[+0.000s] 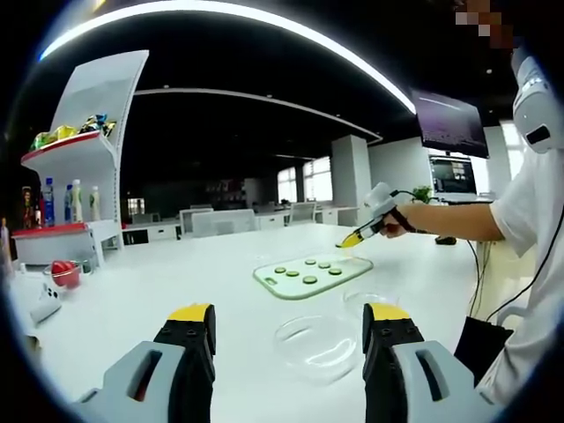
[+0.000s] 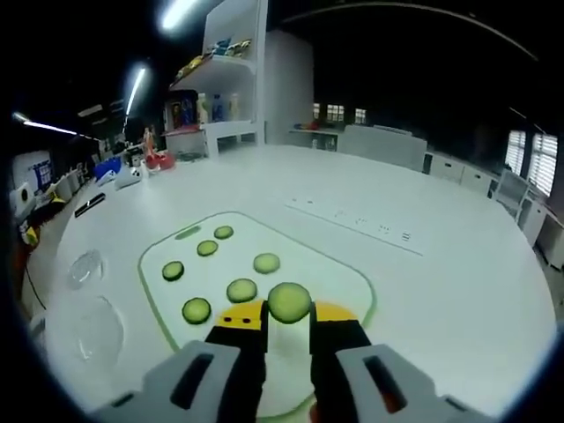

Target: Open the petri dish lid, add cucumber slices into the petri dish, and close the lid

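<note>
Presently: right hand-held gripper (image 2: pixel 288 319) pinching one cucumber slice (image 2: pixel 289 301) above cutting board (image 2: pixel 352 282); left hand-held gripper (image 1: pixel 289 322) wide open, empty, over clear petri dish (image 1: pixel 315 345) on tabletop (image 1: pixel 176 273).

The left gripper view looked from low and far back across the white worktop (image 1: pixel 176 282) at the cutting board (image 1: pixel 312 274). The right gripper view looked down at the same board (image 2: pixel 256 282) from very close, facing the shelves (image 2: pixel 220 97). Both views shared the board

Cucumber slices (image 2: pixel 208 248) on cutting board (image 2: pixel 339 273)
</note>
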